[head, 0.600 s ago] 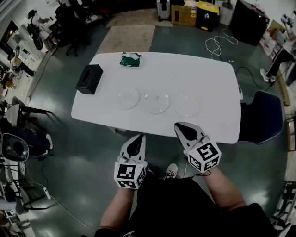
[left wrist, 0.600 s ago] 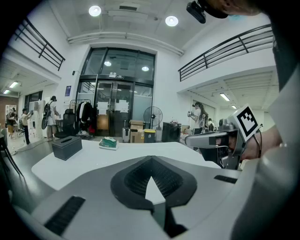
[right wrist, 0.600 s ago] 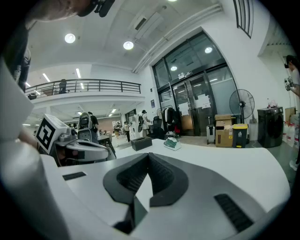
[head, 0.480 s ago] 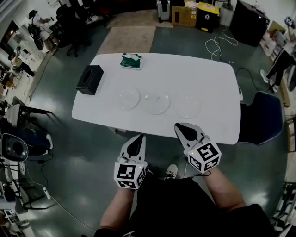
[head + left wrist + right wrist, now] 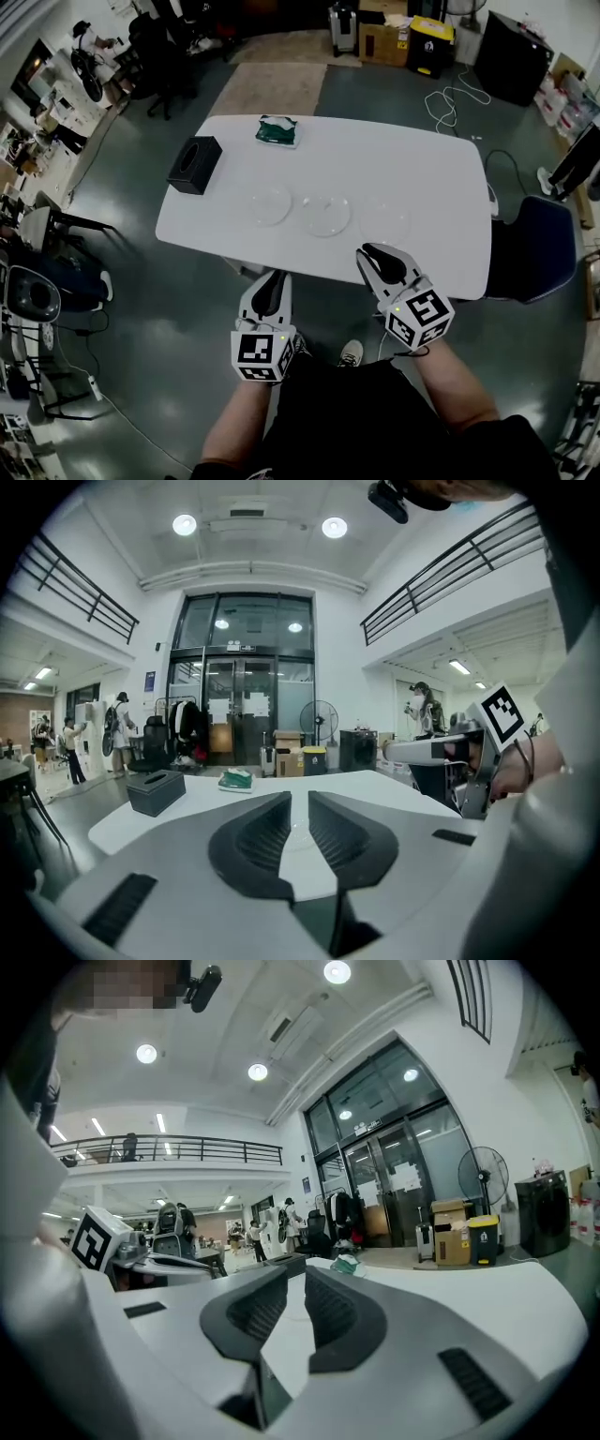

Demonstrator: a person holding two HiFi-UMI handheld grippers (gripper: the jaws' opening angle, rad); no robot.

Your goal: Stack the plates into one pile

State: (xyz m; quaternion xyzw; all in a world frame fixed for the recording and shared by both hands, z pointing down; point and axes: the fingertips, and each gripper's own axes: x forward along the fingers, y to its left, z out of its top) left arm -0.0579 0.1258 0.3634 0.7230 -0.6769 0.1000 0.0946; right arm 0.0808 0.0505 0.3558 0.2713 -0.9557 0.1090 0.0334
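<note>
Head view: three clear plates (image 5: 326, 213) lie in a row, apart from one another, on the white bench (image 5: 412, 159). The left hand-held gripper (image 5: 275, 279) and the right hand-held gripper (image 5: 370, 255) hover short of its near edge.

Left gripper view: the left hand-held gripper (image 5: 300, 799) has its jaws nearly together and empty.

Right gripper view: the right hand-held gripper (image 5: 296, 1274) has its jaws slightly apart and empty.

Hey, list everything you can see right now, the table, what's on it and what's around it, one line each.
table: one, white, middle of the floor
plates: three, clear, in a row on the table's near half, apart, not stacked: left plate, middle plate, right plate
tissue box: one, black, table's left end
packet: one, green, table's far edge
chair: one, dark blue, at the table's right end
cardboard box: one, brown, floor beyond the table
bin: one, yellow-topped, beside the cardboard box
left gripper: white, black pads, short of the table's near edge, empty
right gripper: same colours, at the near edge, empty
</note>
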